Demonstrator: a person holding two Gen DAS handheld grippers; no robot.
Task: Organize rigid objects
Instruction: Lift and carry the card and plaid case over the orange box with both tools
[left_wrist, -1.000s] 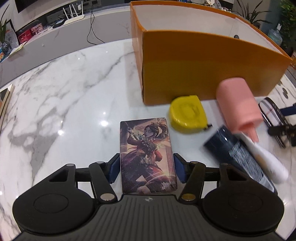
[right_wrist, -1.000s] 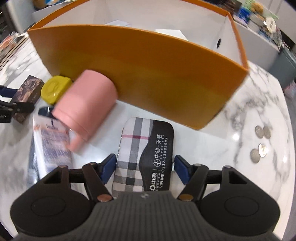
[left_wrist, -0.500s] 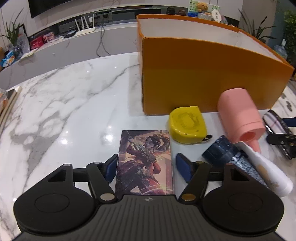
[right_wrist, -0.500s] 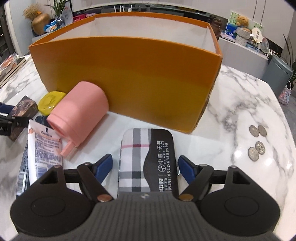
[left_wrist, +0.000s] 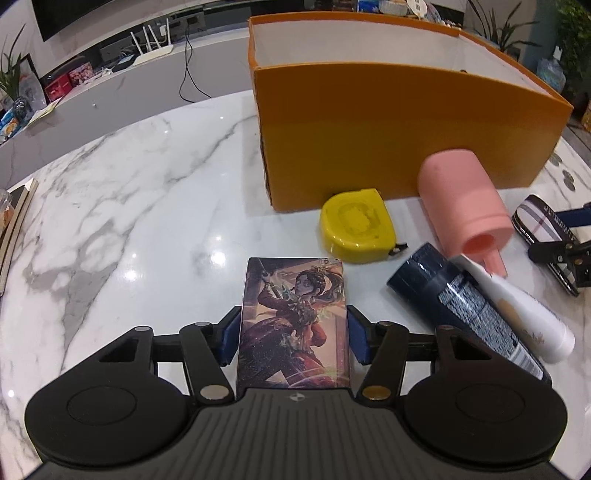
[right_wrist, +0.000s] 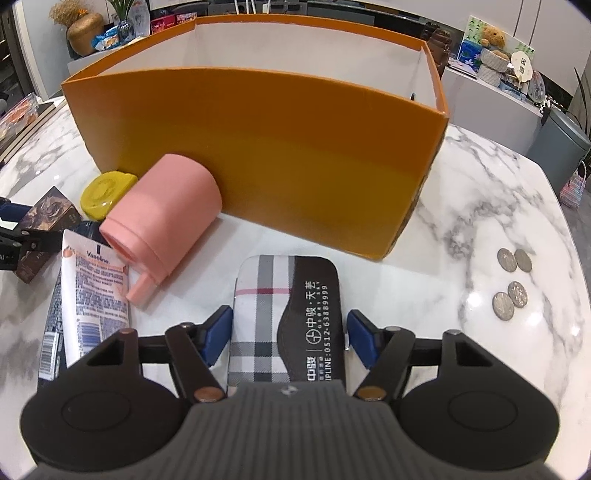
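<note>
An illustrated card box (left_wrist: 293, 317) lies on the marble table (left_wrist: 147, 192) between the blue pads of my left gripper (left_wrist: 293, 328). Its jaws are closing, and both pads touch the box's long sides. A plaid glasses case (right_wrist: 288, 317) with white printing sits between the pads of my right gripper (right_wrist: 288, 328). Those jaws are closing too and meet the case's edges. The open orange box (right_wrist: 258, 147) stands just beyond both, and what is inside it is hidden.
A pink pump bottle (left_wrist: 461, 199) lies against the orange box's front wall (left_wrist: 388, 122), with a yellow tape measure (left_wrist: 354, 225) beside it. A dark tube (left_wrist: 461, 295) and a white lotion tube (right_wrist: 96, 295) lie between the grippers. Several coins (right_wrist: 513, 280) sit at right.
Both pairs of jaws spread a little around their objects, then came back in against them. Both views have tipped up slightly, showing more of the orange box.
</note>
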